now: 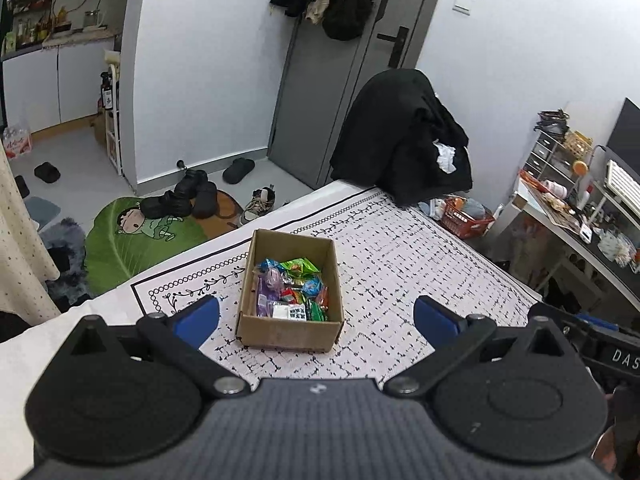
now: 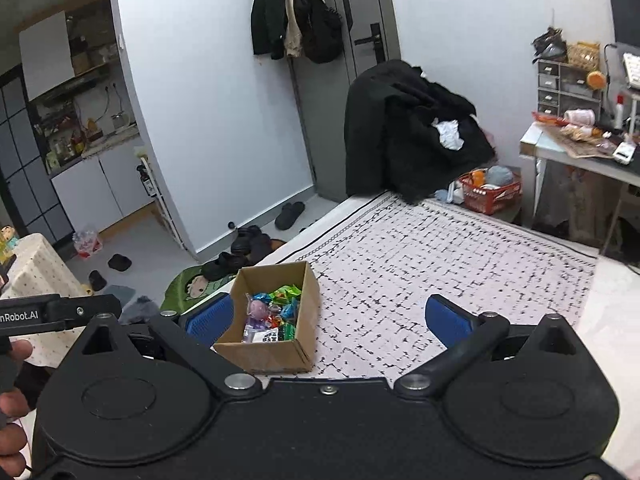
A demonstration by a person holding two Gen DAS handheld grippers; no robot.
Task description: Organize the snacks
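Snacks: assorted bright wrappers, all inside the open cardboard box on your patterned bedspread, near its left edge. Left gripper: your jaws spread wide, nothing held, box just ahead between the fingers. Right gripper: spread wide, empty, box by its left finger.

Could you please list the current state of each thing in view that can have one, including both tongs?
Left tongs: open, empty, above the cloth.
Right tongs: open, empty.
Cardboard box: open on top, upright, partly filled.
Snacks: piled loosely inside the box.
Door: shut.
Black coat: draped in a heap at the far edge of the patterned cloth.
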